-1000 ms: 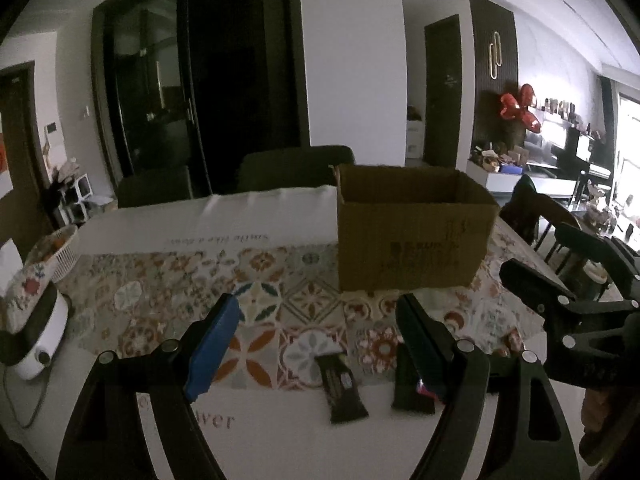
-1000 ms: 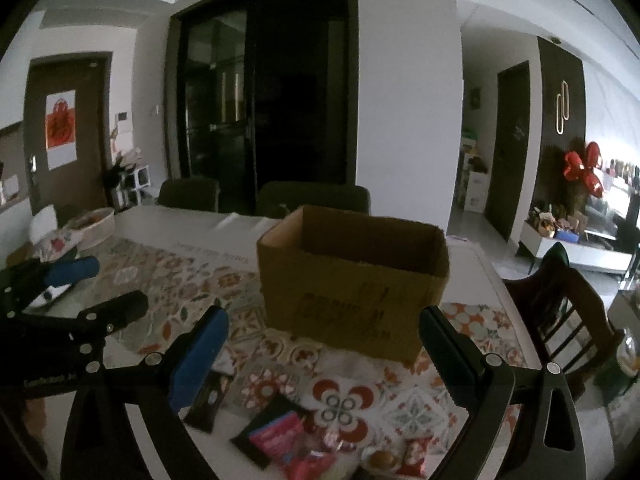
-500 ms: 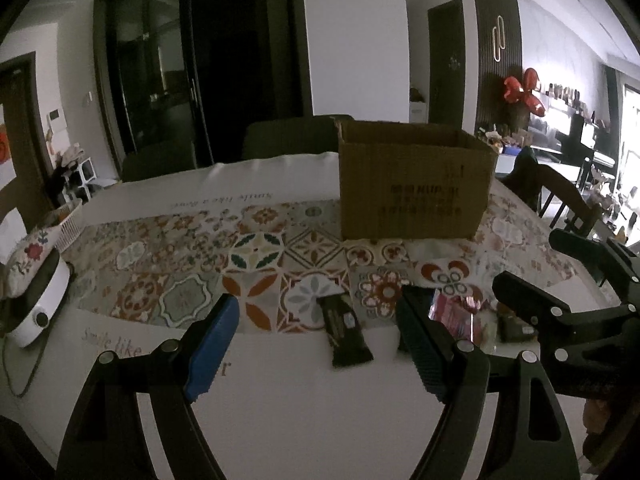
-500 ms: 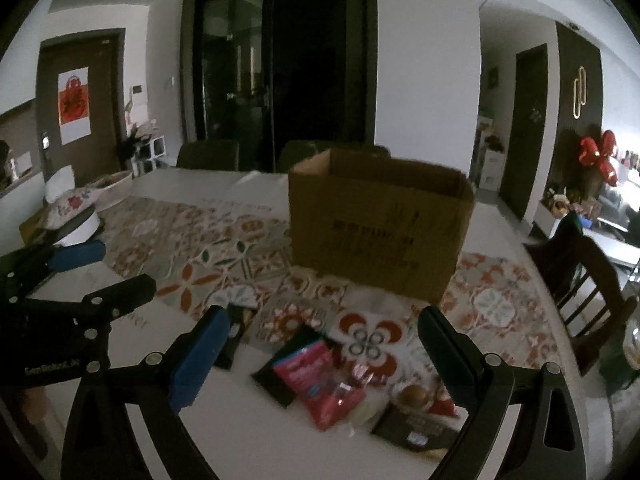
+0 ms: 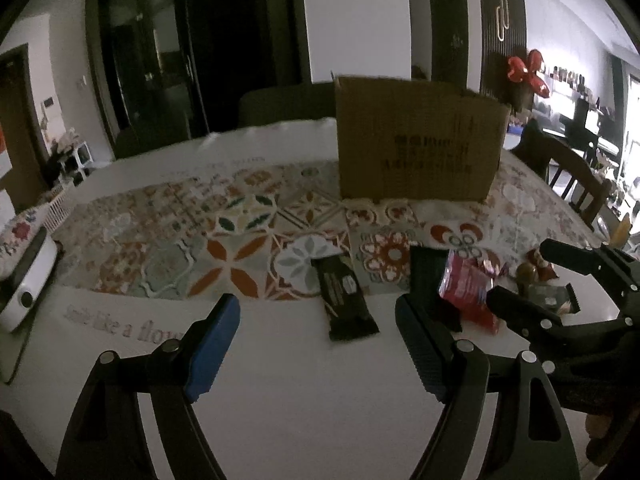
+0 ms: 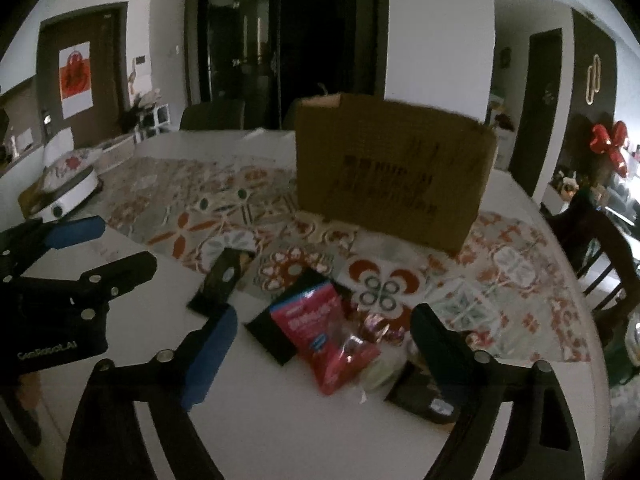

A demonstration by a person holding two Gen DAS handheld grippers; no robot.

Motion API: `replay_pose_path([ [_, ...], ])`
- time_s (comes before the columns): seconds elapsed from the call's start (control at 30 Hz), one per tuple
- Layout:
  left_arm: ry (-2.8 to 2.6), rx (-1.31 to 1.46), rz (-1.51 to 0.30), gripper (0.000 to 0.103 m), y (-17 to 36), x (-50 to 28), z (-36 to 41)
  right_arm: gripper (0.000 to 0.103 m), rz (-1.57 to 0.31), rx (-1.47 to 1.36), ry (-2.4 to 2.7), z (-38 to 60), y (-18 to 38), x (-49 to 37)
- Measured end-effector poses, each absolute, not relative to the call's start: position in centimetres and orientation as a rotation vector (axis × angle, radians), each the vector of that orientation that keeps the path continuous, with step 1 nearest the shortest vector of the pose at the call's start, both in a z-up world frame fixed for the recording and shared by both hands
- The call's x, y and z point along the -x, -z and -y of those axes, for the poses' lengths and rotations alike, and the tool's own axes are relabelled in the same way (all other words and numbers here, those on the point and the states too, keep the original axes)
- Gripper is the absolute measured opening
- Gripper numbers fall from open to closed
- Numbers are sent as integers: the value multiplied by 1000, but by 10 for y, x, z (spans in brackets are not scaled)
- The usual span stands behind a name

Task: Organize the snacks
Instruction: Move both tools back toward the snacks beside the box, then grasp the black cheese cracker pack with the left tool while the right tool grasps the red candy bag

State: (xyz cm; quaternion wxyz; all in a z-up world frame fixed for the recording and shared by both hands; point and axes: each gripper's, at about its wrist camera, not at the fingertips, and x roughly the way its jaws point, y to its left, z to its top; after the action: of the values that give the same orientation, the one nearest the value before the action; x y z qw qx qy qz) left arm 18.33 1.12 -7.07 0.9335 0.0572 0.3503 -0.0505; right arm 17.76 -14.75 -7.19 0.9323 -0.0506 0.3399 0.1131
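Observation:
An open cardboard box [image 5: 418,144] [image 6: 394,172] stands on the patterned runner at the far side of the table. In front of it lie snacks: a dark bar [image 5: 345,300] [image 6: 222,280], a red-pink packet [image 5: 468,292] [image 6: 328,336] lying on a black packet [image 6: 276,332], small wrapped sweets [image 6: 380,326] and a dark packet [image 6: 424,396]. My left gripper [image 5: 320,344] is open and empty, just short of the dark bar. My right gripper [image 6: 324,344] is open and empty, its fingers either side of the red-pink packet.
A white round appliance [image 5: 24,280] [image 6: 68,190] sits at the table's left edge. Dark chairs stand behind the table [image 5: 280,108] and at its right [image 6: 600,248]. The near white table surface [image 5: 304,400] lies under both grippers.
Both grippers have dropped lower and tilted down toward the table; the snacks now show larger and nearer between the fingers. Both stayed open.

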Motion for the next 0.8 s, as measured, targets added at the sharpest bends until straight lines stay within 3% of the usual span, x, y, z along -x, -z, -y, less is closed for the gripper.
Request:
replay_pose_path([
  [0.17,118,-116,-762,72,87,-197,-6,80,-736,70,-244,153,86,-188],
  [0.53,121,-105,-818,67,109,-228,4,67,-808,22,-270,158,109,-207],
  [0.8,117,-89,-852,62,121,-245,5,67,-826,7,-274,158,116,-216],
])
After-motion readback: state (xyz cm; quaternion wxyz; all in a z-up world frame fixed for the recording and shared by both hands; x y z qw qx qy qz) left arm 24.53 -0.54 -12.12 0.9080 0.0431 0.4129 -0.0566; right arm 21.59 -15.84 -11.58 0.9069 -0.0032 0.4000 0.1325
